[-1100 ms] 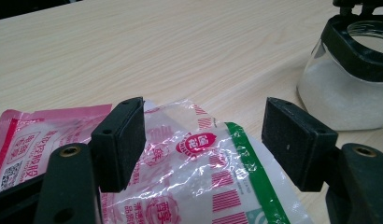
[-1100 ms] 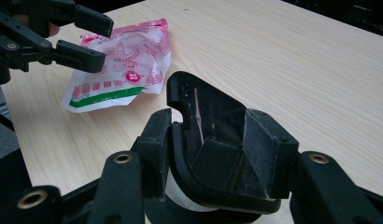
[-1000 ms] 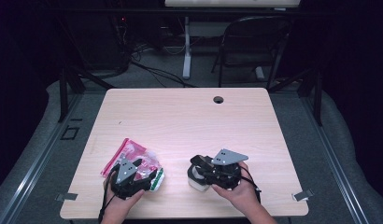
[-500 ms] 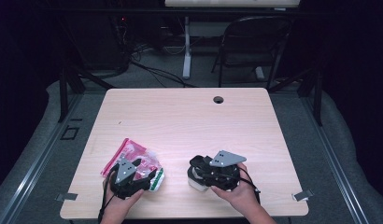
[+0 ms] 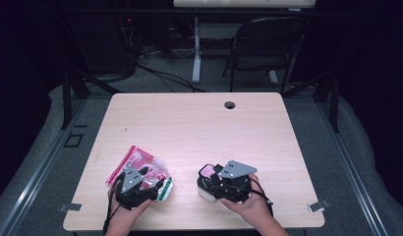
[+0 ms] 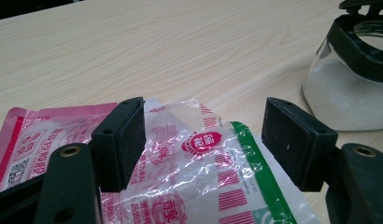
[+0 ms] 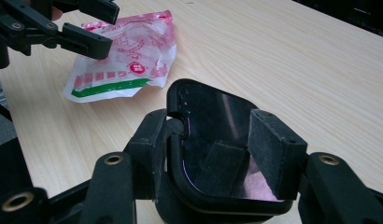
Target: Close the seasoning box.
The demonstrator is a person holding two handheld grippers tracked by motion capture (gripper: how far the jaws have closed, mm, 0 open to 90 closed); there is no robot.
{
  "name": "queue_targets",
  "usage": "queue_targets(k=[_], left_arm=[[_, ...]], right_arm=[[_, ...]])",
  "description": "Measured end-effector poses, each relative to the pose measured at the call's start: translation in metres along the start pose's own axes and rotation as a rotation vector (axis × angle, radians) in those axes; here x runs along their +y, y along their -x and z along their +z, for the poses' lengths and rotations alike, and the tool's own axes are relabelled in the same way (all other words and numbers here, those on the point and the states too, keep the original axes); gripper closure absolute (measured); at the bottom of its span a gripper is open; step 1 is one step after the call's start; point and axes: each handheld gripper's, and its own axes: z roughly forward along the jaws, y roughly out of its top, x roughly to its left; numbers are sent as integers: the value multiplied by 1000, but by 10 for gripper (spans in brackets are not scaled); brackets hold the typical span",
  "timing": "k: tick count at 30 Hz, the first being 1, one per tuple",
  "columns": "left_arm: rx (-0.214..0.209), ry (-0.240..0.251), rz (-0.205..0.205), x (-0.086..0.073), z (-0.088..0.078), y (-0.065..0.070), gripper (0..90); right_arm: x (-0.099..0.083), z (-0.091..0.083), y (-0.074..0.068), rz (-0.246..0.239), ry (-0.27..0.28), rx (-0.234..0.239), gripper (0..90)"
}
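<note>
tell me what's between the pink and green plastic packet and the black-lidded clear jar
Bare light wood table: the high view shows nothing between packet and jar.

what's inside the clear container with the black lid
White granular powder fills the lower part of the clear plastic container beneath its glossy black lid. What the powder is, and the container's bottom, can't be seen.

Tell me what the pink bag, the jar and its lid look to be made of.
The pink bag looks like thin glossy plastic film: it crinkles and glints. The jar seems clear plastic or glass; white grains show through its wall. Its lid looks like hard glossy black plastic, mirroring the right gripper's fingers.
</note>
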Motion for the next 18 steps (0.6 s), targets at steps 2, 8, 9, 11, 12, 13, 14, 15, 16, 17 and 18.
queue_targets(k=[2,8,9,11,12,13,14,15,16,17,18], left_arm=[[0,0,2,0,0,0,303],[1,-1,1,0,0,0,307],[0,0,1,0,0,0,307],[0,1,0,0,0,0,307],[1,2,0,0,0,0,307],[1,2,0,0,0,0,308],[1,1,0,0,0,0,307],[1,1,0,0,0,0,307],[1,0,0,0,0,-1,308],[1,1,0,0,0,0,307],[1,2,-1,0,0,0,307]], right_arm=[[0,0,-1,1,-1,10,463],[-1,1,-3,-2,-2,13,451],[-1,1,-3,1,-2,14,451],[-1,1,-3,7,1,16,451],[-1,1,-2,9,3,19,451],[-1,1,-2,10,2,18,450],[-1,1,-2,10,2,18,450],[-1,1,-2,14,4,21,450],[-1,1,-2,12,1,22,450],[-1,1,-2,13,2,22,450],[-1,1,-1,14,1,23,450]])
